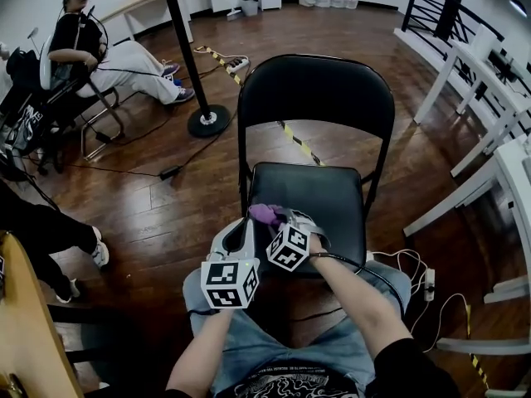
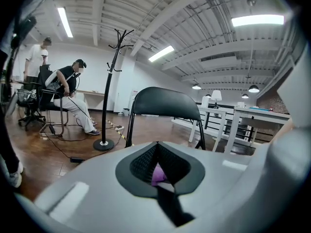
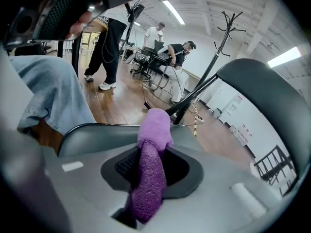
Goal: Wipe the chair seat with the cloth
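Head view shows the left gripper (image 1: 246, 225) with its jaws closed on an edge of the fuzzy purple cloth (image 1: 265, 214). Just to its right, the right gripper (image 1: 284, 217) clamps the same cloth, a rolled end sticking out past its tips. Both sit at the front left corner of the black padded chair seat (image 1: 319, 197), on a dark wooden floor (image 1: 166, 214), with a seated person (image 1: 99, 56) and a black coat stand (image 1: 184, 52) at left and white tables (image 1: 498, 81) at right.

Open-plan office: wood floor (image 1: 166, 214), ceiling strip lights (image 2: 257, 20), coat stand (image 2: 108, 96), white desks (image 2: 265, 111).
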The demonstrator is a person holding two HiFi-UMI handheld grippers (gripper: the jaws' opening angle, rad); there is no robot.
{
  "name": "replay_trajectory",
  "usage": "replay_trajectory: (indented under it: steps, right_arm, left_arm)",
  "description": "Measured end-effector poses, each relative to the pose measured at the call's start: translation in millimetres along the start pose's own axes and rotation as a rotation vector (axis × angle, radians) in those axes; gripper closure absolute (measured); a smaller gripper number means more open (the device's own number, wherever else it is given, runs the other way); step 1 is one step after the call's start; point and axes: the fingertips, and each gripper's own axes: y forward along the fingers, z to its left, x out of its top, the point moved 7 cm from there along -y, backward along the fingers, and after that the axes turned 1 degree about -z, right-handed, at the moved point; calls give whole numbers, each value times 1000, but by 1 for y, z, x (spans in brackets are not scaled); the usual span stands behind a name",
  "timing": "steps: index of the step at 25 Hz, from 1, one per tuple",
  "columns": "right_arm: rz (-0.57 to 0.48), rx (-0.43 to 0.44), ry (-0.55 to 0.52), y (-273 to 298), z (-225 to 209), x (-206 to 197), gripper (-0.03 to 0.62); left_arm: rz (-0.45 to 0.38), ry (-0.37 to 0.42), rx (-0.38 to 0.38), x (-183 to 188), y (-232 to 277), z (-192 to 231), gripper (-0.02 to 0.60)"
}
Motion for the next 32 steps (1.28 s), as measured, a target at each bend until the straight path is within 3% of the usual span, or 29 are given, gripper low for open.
replay_trajectory:
  steps: [12,18,25,32]
  right_arm:
    - [-63,62,-7,-49,86,-7,508]
    - [-66,89,-16,-52,107,-10,507]
    - [-69,56,-4,-57,86,-4,507]
    - [-100,-56,20,-66,1,8,507]
  left_arm:
    - [-15,14,-20,-1,-10,-25,578]
    - [-24,14,-28,2,-6,-30,578]
    - [-40,12,-45,8,-1,-30,578]
    - [-81,20,-55,28,11,-29,578]
